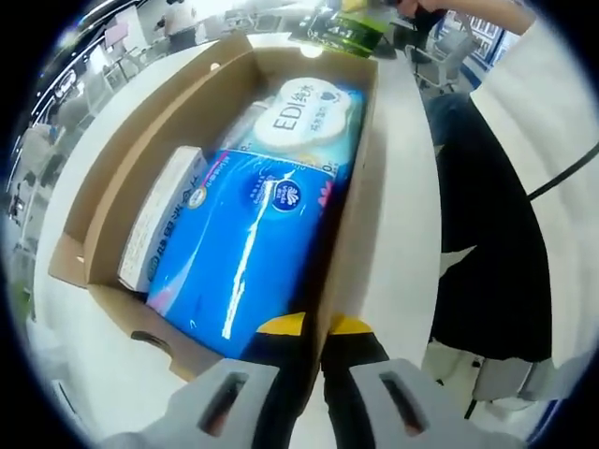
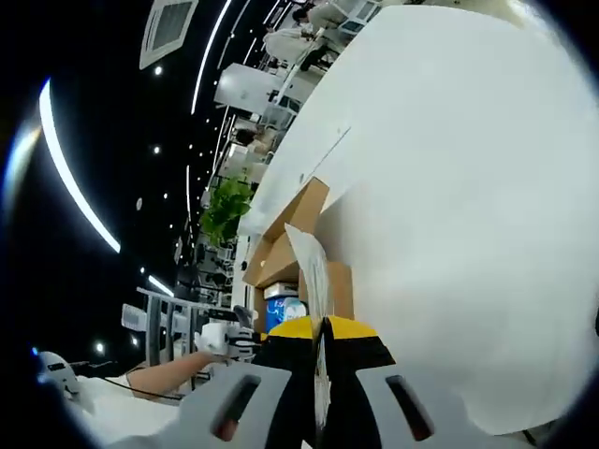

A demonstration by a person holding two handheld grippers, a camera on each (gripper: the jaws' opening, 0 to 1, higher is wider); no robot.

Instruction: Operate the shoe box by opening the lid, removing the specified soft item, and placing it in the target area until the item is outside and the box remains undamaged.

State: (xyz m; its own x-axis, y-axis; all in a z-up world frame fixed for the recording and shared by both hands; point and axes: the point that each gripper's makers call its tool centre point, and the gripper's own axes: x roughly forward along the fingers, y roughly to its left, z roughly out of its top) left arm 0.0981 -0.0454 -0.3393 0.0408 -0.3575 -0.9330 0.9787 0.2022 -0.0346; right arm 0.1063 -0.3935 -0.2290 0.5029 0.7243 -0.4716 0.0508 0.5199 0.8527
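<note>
Shoe box (image 1: 112, 192), brown cardboard, is sitting open on my white counter (image 1: 402, 168), its lid off the top so the inside is showing. Inside it a big blue soft pack (image 1: 248, 253) is lying flat and taking up most of the floor; beyond it a wipes pack with a white oval lid reading "EDI" (image 1: 304, 117) is lying against the far end, touching the blue pack. A white carton (image 1: 164, 215) is standing on edge between the blue pack and the box's left wall.

My left tongs (image 1: 318, 351) are pinching the near right wall of the box, jaws nearly together with the cardboard edge running between the yellow pads.

My right tongs (image 2: 320, 360) are closing on a thin white sheet (image 2: 314, 271), paper or tissue, I cannot tell which; it is rising upright from between the jaws. Past it, in the right gripper view, cardboard panels (image 2: 290, 234) are lying beside the counter, with a blue-and-white pack (image 2: 284, 311) just below them.
</note>
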